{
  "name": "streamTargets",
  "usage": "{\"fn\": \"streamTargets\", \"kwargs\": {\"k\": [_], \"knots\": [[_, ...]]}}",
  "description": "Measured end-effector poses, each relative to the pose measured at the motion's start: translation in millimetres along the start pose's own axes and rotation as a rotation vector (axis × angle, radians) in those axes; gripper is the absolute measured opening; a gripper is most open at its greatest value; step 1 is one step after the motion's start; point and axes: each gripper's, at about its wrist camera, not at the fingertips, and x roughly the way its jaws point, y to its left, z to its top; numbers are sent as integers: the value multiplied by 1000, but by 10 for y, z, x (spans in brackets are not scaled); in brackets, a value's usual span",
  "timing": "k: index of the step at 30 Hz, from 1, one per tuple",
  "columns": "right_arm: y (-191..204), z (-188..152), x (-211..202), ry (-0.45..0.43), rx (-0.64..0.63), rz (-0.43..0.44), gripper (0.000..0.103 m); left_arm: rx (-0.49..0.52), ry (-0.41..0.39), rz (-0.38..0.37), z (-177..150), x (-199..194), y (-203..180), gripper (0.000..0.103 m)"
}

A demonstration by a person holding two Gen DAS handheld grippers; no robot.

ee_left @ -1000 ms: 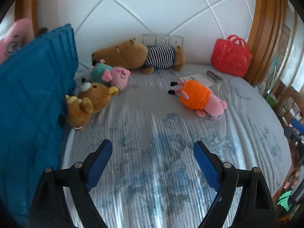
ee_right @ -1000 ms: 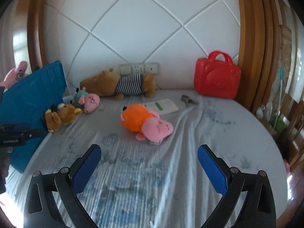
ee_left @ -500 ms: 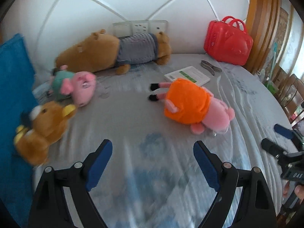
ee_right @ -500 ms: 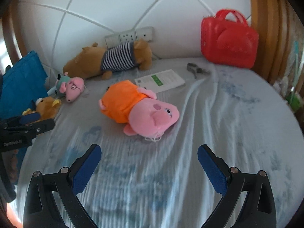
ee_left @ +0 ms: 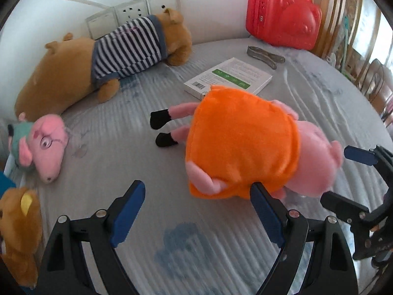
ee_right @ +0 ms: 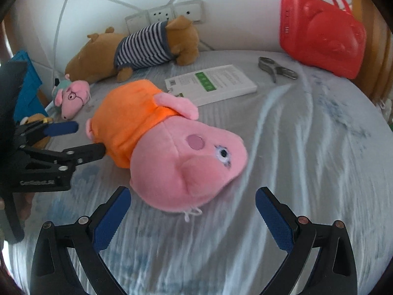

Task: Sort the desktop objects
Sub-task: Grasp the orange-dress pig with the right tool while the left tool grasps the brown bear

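Note:
A pink pig plush in an orange dress (ee_left: pixel 243 147) lies on its side on the grey bedsheet; it also shows in the right wrist view (ee_right: pixel 172 142). My left gripper (ee_left: pixel 196 206) is open just in front of its dress, the right pad near the hem. My right gripper (ee_right: pixel 191 211) is open just in front of its head. Each gripper shows in the other's view, the right one (ee_left: pixel 356 182) beside the pig's head, the left one (ee_right: pixel 71 140) by the dress. Neither holds anything.
A brown bear in a striped shirt (ee_left: pixel 110 59), a small pig plush (ee_left: pixel 41 142) and a small brown bear (ee_left: pixel 17 223) lie at the left. A white box (ee_left: pixel 231 78), metal clippers (ee_left: pixel 265 55) and a red case (ee_left: pixel 282 14) are behind. A blue cushion (ee_right: pixel 27 86) stands left.
Both grippers have moved forward to the orange-dressed pig, which now fills the middle of both views. Both stay open. The toys have not moved.

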Motion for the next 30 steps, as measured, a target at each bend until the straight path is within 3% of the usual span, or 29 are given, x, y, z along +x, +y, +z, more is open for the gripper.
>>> {"fn": "streamTargets", "kwargs": {"k": [7, 10, 13, 17, 19, 21, 23, 26, 28, 30], "knots": [[-46, 148, 117, -30, -40, -50, 102, 1, -37, -57, 123, -6, 30, 88], [-317, 267, 54, -57, 17, -43, 89, 4, -46, -71, 193, -3, -2, 88], [-571, 385, 44, -53, 53, -45, 85, 8, -56, -84, 262, -1, -34, 88], [-720, 477, 35, -46, 55, -29, 86, 19, -61, -95, 342, 26, -104, 88], [-746, 452, 31, -35, 69, -23, 96, 23, -52, -87, 346, 47, -140, 88], [-778, 408, 10, -24, 106, -1, 96, 1, -47, -71, 285, -1, -85, 88], [-807, 335, -50, -12, 184, 50, 96, -28, -44, -37, 207, -66, 21, 88], [-735, 274, -118, 6, 238, 72, 94, -123, -25, 93, 15, -244, 372, 88], [-619, 258, -150, 21, 236, 54, 73, -194, -20, 179, -127, -405, 652, 88], [-504, 277, -220, 12, 221, 40, 68, -262, -9, 252, -293, -586, 941, 88]]}}
